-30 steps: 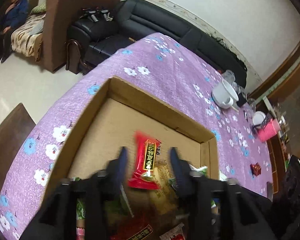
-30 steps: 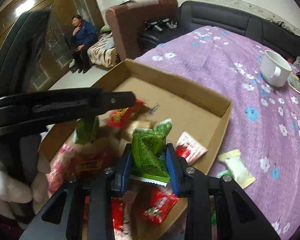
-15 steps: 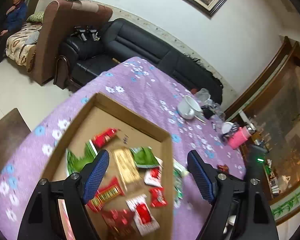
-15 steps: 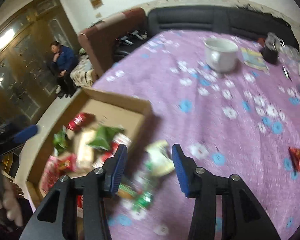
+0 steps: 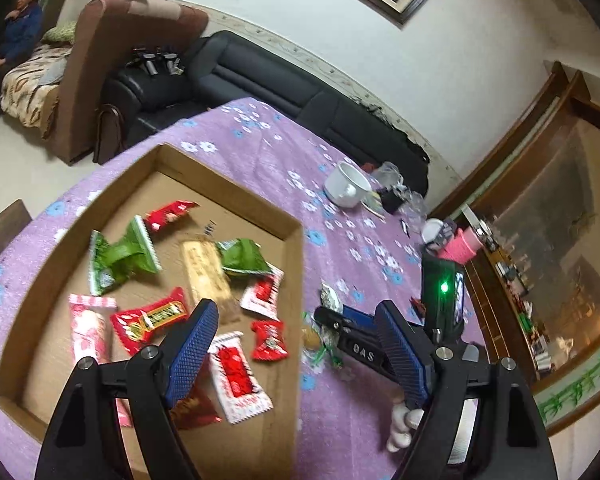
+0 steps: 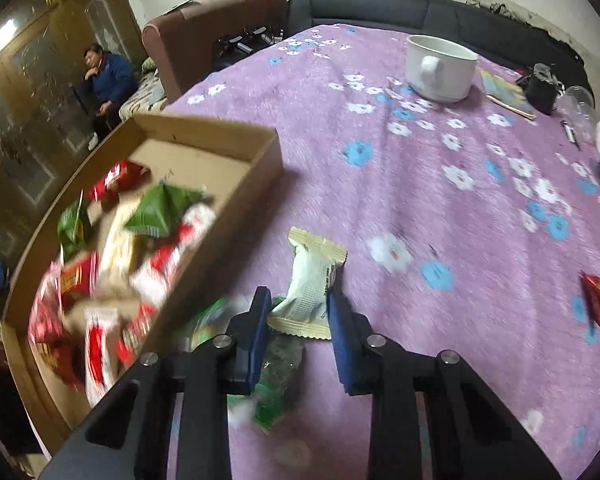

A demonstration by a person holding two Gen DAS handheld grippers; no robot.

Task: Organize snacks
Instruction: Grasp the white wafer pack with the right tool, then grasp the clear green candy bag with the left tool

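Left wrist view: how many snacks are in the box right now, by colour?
Green packs: 2
Red packs: 4, one partly hidden
White-and-red packs: 2
Pink pack: 1
Tan bar: 1
Total in the box: 10

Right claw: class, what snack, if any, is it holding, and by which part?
The right claw is closing around the white snack packet at its near end, beside the cardboard box; whether the pads press yet cannot be told.
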